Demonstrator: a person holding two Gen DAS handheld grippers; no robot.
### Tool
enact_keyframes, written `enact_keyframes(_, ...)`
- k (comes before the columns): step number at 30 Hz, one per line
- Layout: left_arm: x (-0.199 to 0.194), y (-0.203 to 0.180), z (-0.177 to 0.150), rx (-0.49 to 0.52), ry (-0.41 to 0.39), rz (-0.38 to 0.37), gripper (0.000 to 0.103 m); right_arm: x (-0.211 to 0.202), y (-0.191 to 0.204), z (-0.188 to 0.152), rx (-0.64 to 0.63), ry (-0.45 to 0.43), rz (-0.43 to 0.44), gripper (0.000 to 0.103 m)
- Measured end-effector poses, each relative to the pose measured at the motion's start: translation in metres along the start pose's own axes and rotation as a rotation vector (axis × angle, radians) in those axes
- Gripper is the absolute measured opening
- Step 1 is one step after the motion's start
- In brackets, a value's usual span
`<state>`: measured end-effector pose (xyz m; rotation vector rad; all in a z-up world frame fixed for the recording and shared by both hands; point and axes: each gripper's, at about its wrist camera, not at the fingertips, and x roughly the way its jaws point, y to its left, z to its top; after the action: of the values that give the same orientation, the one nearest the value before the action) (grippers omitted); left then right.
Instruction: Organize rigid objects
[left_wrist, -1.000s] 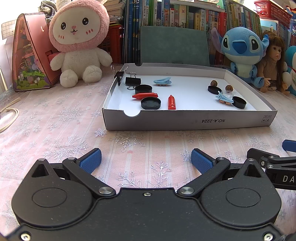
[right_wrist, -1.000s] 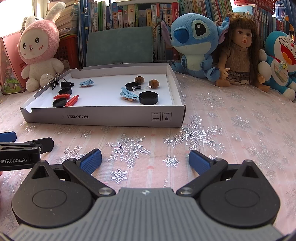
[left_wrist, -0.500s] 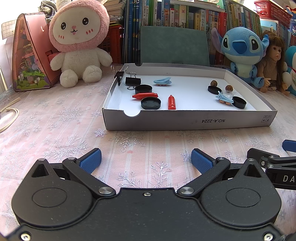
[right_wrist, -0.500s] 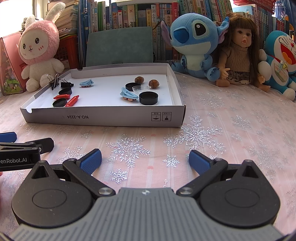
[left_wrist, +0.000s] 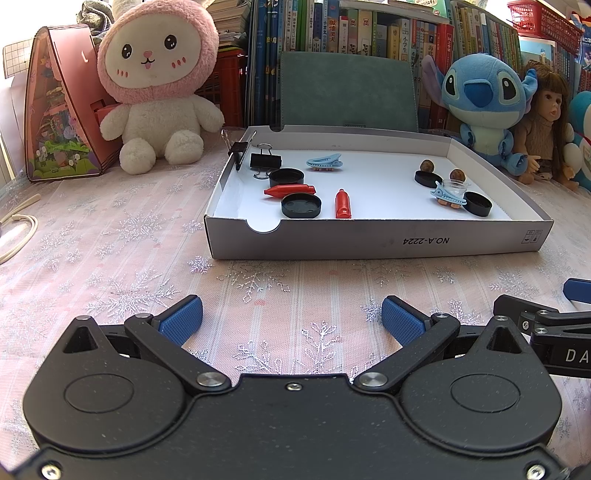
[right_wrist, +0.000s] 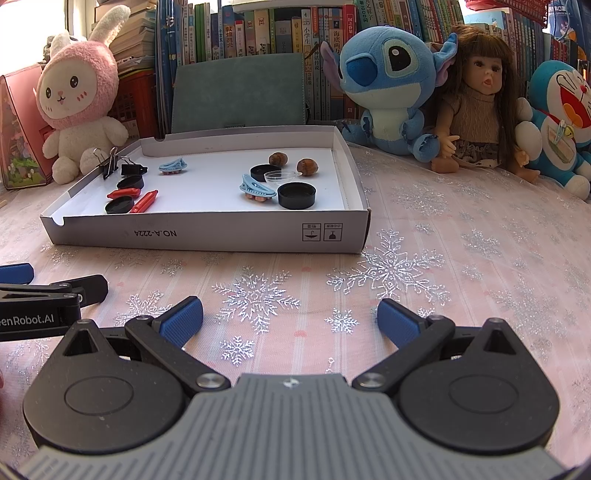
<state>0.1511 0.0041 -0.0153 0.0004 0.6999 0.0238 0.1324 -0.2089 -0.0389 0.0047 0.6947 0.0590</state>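
Right, the shallow white box lid sits on the snowflake tablecloth ahead of both my grippers, its near wall printed "NO.A-2224" upside down, with two small handling symbols at one end. Inside, at one end, I see two black binder clips, one clamped on the wall, two black caps, two red pieces and a blue hair clip. At the other end lie two more black caps, a second blue hair clip, a clear little dish and two brown nuts.

My left gripper is spread wide and empty over the cloth; my right gripper likewise, just beside it. Its neighbour's side reads "enRobot.AI".

Behind the box a green folder leans on rows of books. A pink rabbit plush, a blue plush and a doll stand around the back.
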Motion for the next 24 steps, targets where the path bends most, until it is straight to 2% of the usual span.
enact_keyframes(24, 0.0001, -0.0006, 0.0002, 0.004, 0.001, 0.004, 0.103, -0.0003, 0.0000, -0.0004, 0.019, -0.006, 0.008, 0.103)
